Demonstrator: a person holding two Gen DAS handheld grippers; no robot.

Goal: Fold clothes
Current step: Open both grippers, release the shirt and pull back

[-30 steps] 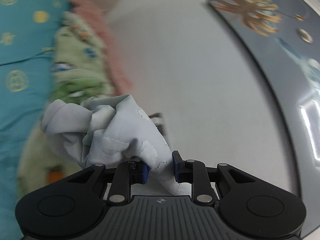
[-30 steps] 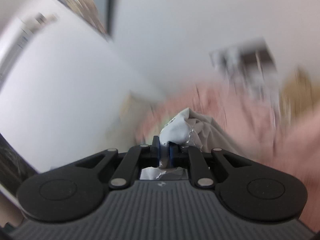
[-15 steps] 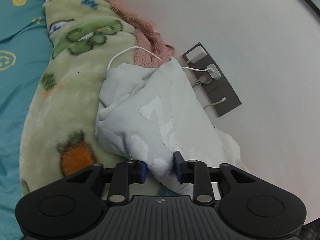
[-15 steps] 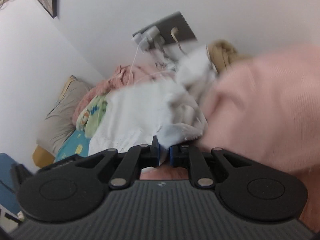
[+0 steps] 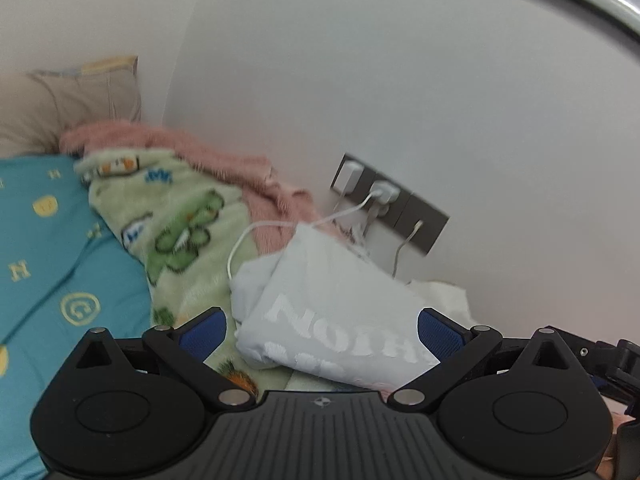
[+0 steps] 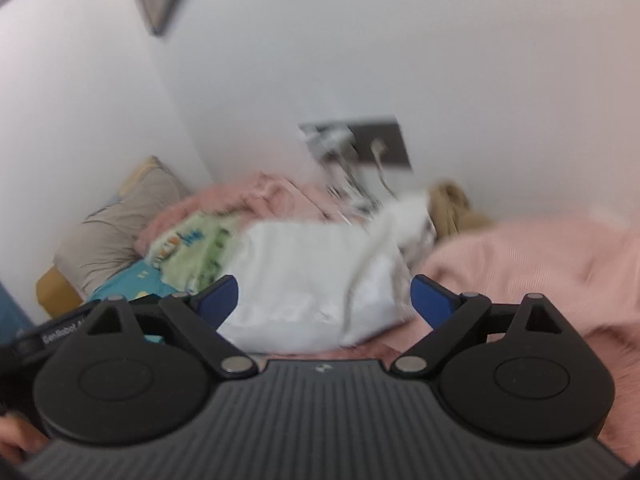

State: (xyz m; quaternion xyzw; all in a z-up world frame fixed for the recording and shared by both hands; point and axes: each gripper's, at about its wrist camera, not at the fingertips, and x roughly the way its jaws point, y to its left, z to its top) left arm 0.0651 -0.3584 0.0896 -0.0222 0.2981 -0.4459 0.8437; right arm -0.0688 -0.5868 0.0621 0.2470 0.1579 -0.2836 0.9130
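Our left gripper (image 5: 320, 330) and right gripper (image 6: 324, 294) have just sprung wide, dropping the folded shirt (image 5: 340, 304) at frame centre; we judge this garment finished.

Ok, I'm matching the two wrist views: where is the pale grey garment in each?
Left wrist: pale grey garment lies low centre, lettering up, on the green blanket.
Right wrist: blurred, low centre.
Shared landmark: grey wall socket panel behind it.
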